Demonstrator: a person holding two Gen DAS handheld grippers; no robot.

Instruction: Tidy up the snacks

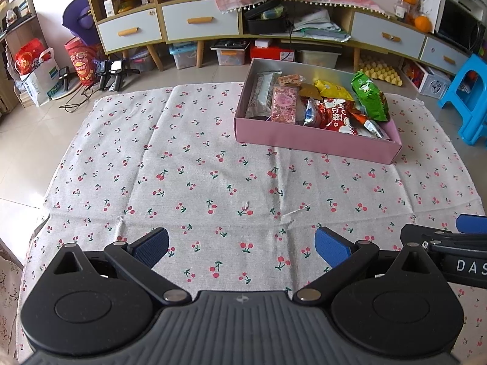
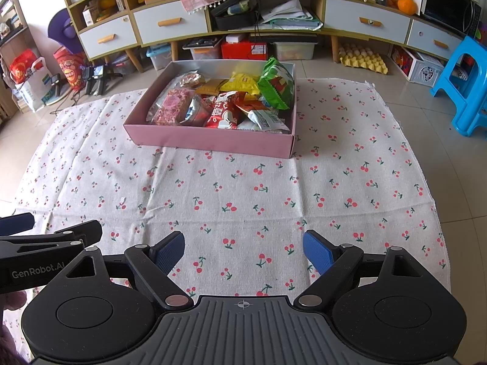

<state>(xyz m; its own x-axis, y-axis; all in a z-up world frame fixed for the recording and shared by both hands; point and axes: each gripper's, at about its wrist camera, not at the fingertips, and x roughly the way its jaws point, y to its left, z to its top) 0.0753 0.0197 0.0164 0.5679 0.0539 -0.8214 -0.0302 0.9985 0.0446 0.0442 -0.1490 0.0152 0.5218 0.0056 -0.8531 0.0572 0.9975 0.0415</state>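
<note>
- Left gripper (image 1: 242,248): black linkage arms, blue ribbed pads, jaws spread wide, nothing between them, only cloth below.
- Right gripper (image 2: 243,251): same build, jaws also spread wide, empty, hovering over the cloth.
- Grippers sit side by side; each one's arm pokes into the other's view at the edge.
- Cream cherry-print cloth (image 1: 197,164) lies flat with fold creases under both grippers; near half bare.
- Shallow pink cardboard box (image 2: 210,140) sits on the far part of the cloth, well apart from both grippers, far right in the left view and far centre-left in the right view.
- Box is packed with snack packets: green crinkled bag (image 2: 275,86) leaning at the right wall, yellow packet (image 2: 242,83) beside it toward the far side, red-and-white packet (image 2: 223,112) near the middle, pink speckled packet (image 2: 172,106) at the left, pale white-green packet (image 2: 264,120) at the near right.
- Beyond the cloth: tiled floor, long wood-and-white drawer cabinet (image 1: 197,22) along the far wall with storage bins underneath.
- Bright blue plastic stool (image 2: 462,82) far right; yellow egg tray (image 2: 363,57) on the floor beside the cabinet.
</note>
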